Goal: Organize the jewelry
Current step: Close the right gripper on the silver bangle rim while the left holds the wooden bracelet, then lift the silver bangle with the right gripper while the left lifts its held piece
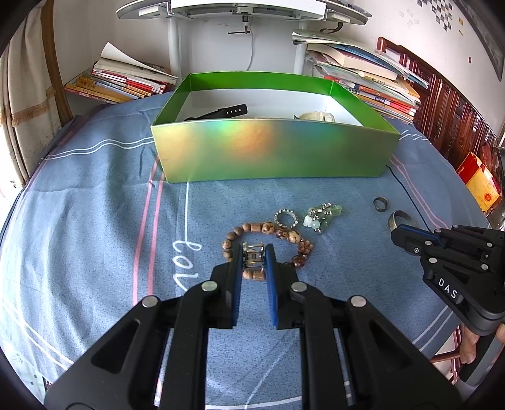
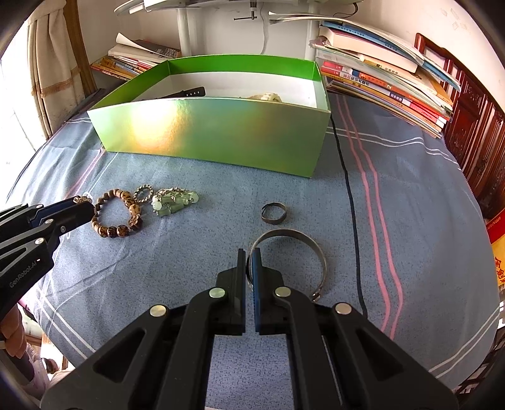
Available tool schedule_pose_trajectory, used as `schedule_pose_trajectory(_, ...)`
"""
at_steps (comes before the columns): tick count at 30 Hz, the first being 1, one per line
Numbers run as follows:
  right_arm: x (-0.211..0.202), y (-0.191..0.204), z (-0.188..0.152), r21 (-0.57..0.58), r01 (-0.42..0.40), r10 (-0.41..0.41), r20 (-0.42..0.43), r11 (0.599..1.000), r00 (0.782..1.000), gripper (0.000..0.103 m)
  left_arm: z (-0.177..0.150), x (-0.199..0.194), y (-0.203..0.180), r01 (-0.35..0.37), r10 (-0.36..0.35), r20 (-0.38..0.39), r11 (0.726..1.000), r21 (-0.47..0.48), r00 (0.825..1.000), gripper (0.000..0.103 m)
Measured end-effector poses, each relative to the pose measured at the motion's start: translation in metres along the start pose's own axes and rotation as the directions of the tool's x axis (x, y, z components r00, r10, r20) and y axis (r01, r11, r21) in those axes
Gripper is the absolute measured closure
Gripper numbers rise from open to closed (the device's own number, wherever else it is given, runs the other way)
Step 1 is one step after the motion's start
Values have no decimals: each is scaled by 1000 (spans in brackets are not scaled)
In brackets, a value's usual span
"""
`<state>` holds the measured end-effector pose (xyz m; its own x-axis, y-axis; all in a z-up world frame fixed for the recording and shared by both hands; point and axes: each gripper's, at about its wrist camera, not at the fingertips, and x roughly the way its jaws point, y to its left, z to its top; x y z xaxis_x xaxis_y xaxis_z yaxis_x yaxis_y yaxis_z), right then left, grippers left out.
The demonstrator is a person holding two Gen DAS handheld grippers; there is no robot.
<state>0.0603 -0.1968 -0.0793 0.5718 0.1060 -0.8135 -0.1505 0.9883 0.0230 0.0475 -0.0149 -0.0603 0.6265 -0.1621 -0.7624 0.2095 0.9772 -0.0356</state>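
While both grippers sit low over the blue sheet [image 2: 195, 261], the left gripper [image 1: 254, 252] has its fingers pinching a small metal clasp-like piece [image 1: 253, 257], which lies inside the loop of the bead bracelet [image 1: 268, 230]; the blue pads press on it from both sides, w/ only that piece between them. The right gripper [image 2: 250, 257] is pressed nearly together on the near-left rim of the bangle [image 2: 303, 249], the thin metal band running through the narrow gap between its pads, and the rest of the bangle lies flat on the sheet to the right. Just beyond the bangle is a small dark ring [image 2: 274, 213], apart from it. Further left, approx. in one row, are the bead bracelet, a small sparkly ring [image 2: 143, 193] touching it, and then a pale green charm cluster [image 2: 172, 200] just beside that ring. A thin black cord [image 2: 350, 202] runs over the sheet at the right side. Behind all this stands the green box [image 2: 221, 135], open on top; inside it a black strap [image 2: 189, 92] is at the left and a pale item [image 2: 266, 96] at the right, only partly visible. Farthest, stacks of books [image 2: 388, 82] lie both sides of a white post [image 2: 186, 28].
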Motion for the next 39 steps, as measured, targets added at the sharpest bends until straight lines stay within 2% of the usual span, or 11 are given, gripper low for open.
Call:
schedule_pose_trajectory(15,2,1,-1,4,-1,1,0,1000,1000,99,0,0,0,-1,1,3,1000,-1,1000,89)
schedule_pose_trajectory(30,-28,-6,9,22,-2,0,86,1000,996,99,6,-11,0,-2,2,32,1000,6,1000,89)
schedule_pose_trajectory(39,-42,-24,13,65,-8,0,120,998,993,99,13,-17,7,-9,9,49,1000,-6,999,89)
